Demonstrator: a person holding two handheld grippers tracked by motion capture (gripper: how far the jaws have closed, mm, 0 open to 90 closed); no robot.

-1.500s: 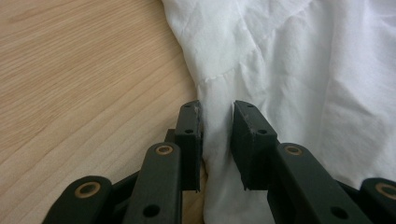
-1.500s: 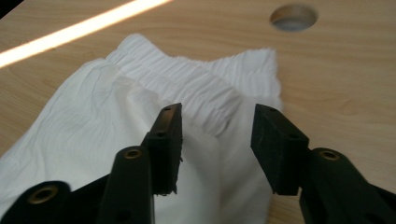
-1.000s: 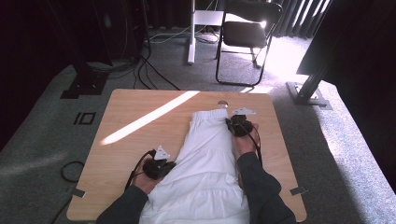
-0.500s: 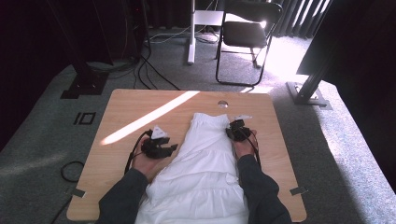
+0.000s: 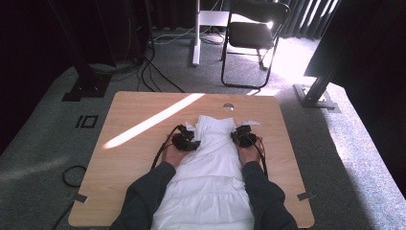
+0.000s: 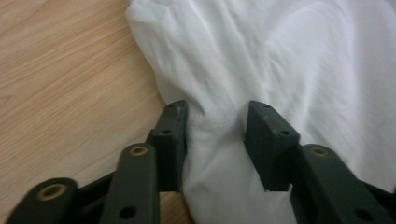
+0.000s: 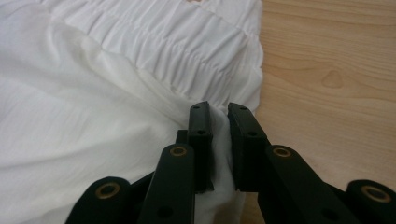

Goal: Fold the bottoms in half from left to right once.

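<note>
two hand-held grippers work the upper sides of a white garment (image 5: pixel 210 177) spread lengthwise down the middle of a wooden table (image 5: pixel 129 158), its lower part trailing off the near edge between the person's dark sleeves (image 5: pixel 143 196).

the cloth looks thin, light and very soft, likely to sag, slide and bunch as soon as it is lifted, so a pinch on a doubled side edge seems the safest hold; a grip on a single flat layer would probably slip. nothing about it looks fragile, though a hard pull could drag the whole piece across the smooth wood.

the left gripper (image 6: pixel 217 123) sits at the garment's left edge with its jaws standing apart, a loose ridge of fabric rising between them and not yet squeezed. the right gripper (image 7: pixel 219 128) is at the opposite edge, jaws drawn nearly together and pinching a fold of the cloth just below the gathered band (image 7: pixel 187 51).

the garment is plain white throughout, with rows of tight gathers across the chest, a narrower top end pointing away from the person, and tiered seams crossing the wider skirt. soft creases run through it; a stripe of sunlight (image 5: pixel 153 120) crosses the bare wood to its left.
</note>
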